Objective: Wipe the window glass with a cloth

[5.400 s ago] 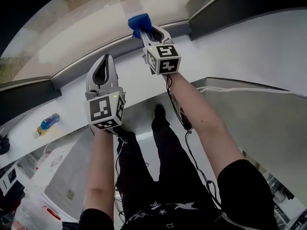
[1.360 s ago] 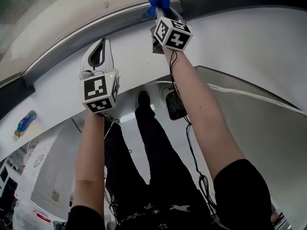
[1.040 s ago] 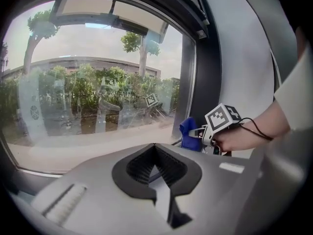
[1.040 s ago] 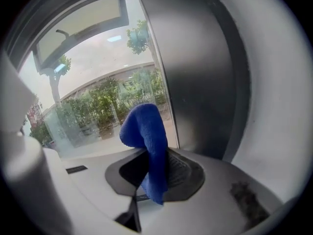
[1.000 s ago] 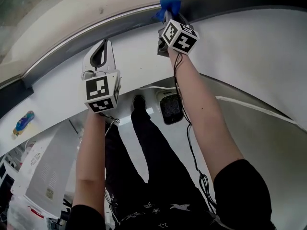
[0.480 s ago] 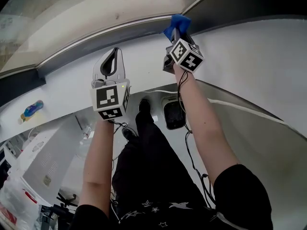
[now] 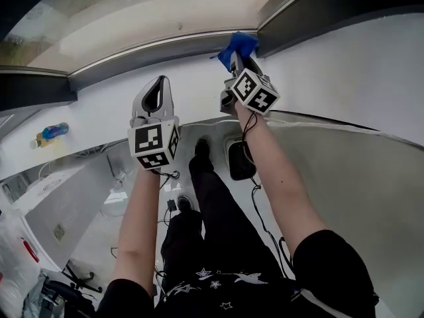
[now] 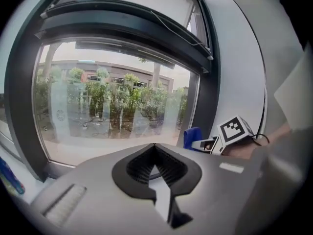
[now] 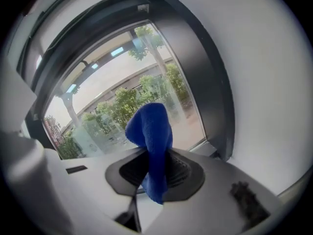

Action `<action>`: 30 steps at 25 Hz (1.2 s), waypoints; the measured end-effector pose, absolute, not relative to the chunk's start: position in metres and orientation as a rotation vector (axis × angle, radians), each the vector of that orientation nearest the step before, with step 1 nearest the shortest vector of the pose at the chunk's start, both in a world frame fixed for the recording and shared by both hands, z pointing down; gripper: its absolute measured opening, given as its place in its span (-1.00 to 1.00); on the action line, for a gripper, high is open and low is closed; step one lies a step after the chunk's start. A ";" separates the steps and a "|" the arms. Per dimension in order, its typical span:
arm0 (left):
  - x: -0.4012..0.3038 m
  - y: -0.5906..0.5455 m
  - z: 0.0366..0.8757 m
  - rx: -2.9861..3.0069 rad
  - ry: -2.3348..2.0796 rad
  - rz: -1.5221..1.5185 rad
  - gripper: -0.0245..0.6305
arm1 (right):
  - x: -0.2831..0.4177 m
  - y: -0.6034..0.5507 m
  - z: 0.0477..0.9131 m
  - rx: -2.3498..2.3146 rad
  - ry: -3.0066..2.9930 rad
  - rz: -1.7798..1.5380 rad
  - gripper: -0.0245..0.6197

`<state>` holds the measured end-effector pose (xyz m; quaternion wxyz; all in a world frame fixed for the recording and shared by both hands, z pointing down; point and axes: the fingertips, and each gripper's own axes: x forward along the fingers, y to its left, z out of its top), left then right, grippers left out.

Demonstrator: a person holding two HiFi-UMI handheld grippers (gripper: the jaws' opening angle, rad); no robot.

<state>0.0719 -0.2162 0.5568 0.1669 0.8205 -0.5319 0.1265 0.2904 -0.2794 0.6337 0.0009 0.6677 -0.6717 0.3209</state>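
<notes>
Two grippers face the window glass [image 7: 132, 12]. The right gripper [image 7: 233, 57] pinches the blue cloth [image 7: 240, 43] near the glass's lower right corner; the left gripper [image 7: 154, 91] is closed, empty. Press flat, wipe slowly.

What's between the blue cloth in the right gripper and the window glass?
Nothing visible. The blue cloth, clamped in the right gripper, faces the lower right corner of the glass with no object between; the dark frame sits just to its right.
</notes>
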 end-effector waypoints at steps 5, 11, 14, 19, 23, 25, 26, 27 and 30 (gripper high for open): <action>0.044 -0.173 0.525 2.336 -1.530 0.309 -0.90 | 0.248 -0.241 0.580 2.053 -2.213 0.973 -0.68; 0.015 -0.100 0.473 2.392 -1.569 0.276 -0.90 | 0.203 -0.163 0.517 2.024 -2.338 0.931 -0.68; 0.002 -0.059 0.453 2.385 -1.569 0.228 -0.90 | 0.183 -0.122 0.495 2.005 -2.366 0.946 -0.68; -0.008 0.004 0.418 2.449 -1.568 0.250 -0.90 | 0.152 -0.054 0.455 1.942 -2.453 0.925 -0.68; -0.015 0.054 0.390 2.487 -1.555 0.220 -0.90 | 0.122 0.012 0.431 1.829 -2.491 0.958 -0.68; -0.017 0.075 0.380 2.495 -1.546 0.201 -0.90 | 0.109 0.045 0.415 1.776 -2.525 0.947 -0.68; -0.018 0.084 0.375 2.500 -1.542 0.195 -0.90 | 0.106 0.060 0.406 1.769 -2.547 0.928 -0.68; -0.020 0.094 0.372 2.505 -1.539 0.193 -0.90 | 0.105 0.074 0.396 1.775 -2.571 0.909 -0.68; -0.025 0.126 0.360 2.552 -1.532 0.224 -0.90 | 0.113 0.109 0.375 1.823 -2.613 0.895 -0.68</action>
